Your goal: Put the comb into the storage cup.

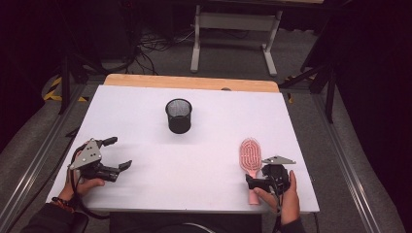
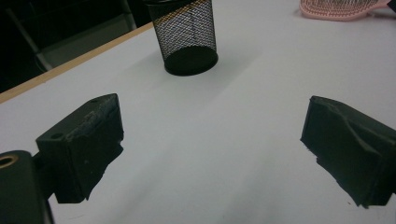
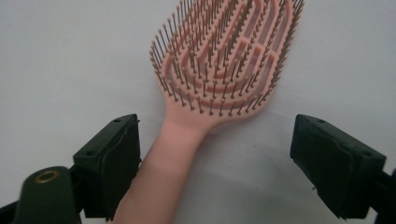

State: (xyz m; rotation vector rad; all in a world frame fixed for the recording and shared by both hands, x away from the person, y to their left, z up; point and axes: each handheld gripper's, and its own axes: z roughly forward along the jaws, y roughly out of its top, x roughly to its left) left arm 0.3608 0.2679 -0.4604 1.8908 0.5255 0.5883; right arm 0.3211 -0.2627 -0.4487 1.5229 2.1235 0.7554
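Note:
A pink hairbrush point(image 1: 250, 155) lies bristles up on the white table point(image 1: 145, 102) at the front right, its handle toward the person. My right gripper point(image 1: 256, 182) straddles that handle and stands open. In the right gripper view the hairbrush point(image 3: 224, 60) runs its handle down beside the left jaw of my right gripper point(image 3: 215, 144), while the right jaw stands well clear of it. My left gripper point(image 1: 120, 153) rests at the front left, open with nothing between its jaws. The left gripper view shows my left gripper point(image 2: 210, 135) spread wide over bare table.
A black mesh cup point(image 1: 179, 115) stands upright at the table's middle back, and it rises ahead of the left jaws as the mesh cup point(image 2: 187, 37). The hairbrush point(image 2: 336, 8) lies at that view's top right. A wooden strip point(image 1: 192, 81) edges the table's far side.

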